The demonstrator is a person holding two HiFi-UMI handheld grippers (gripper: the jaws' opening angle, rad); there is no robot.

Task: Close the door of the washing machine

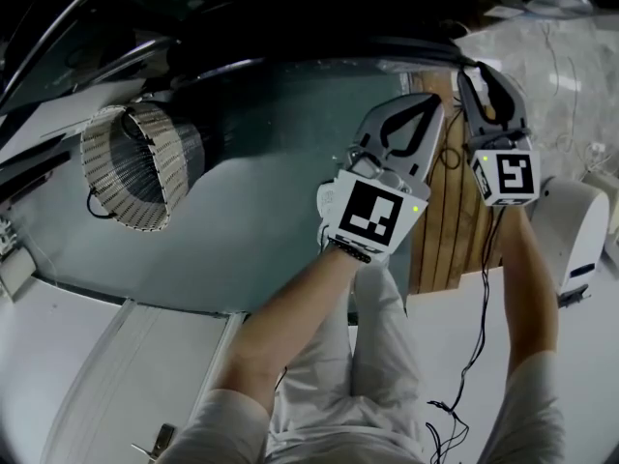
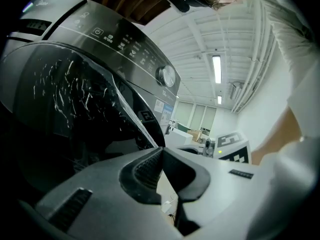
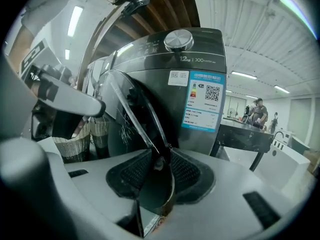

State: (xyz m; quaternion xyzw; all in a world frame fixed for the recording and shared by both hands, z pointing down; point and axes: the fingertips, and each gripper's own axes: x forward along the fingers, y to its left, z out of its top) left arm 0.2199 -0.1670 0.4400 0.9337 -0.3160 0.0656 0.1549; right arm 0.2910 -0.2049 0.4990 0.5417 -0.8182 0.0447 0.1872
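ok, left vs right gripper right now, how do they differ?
The left gripper has its jaws together with nothing between them; the right gripper has its jaws apart. The door edge runs between the right gripper's jaws; the left gripper only points toward the door. Shared: both face the washing machine, side by side.

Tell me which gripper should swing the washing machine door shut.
Right. The edge of the door stands between the open jaws of the right gripper, so it can probably grip or push it from there. The left gripper is shut and empty, beside the door.
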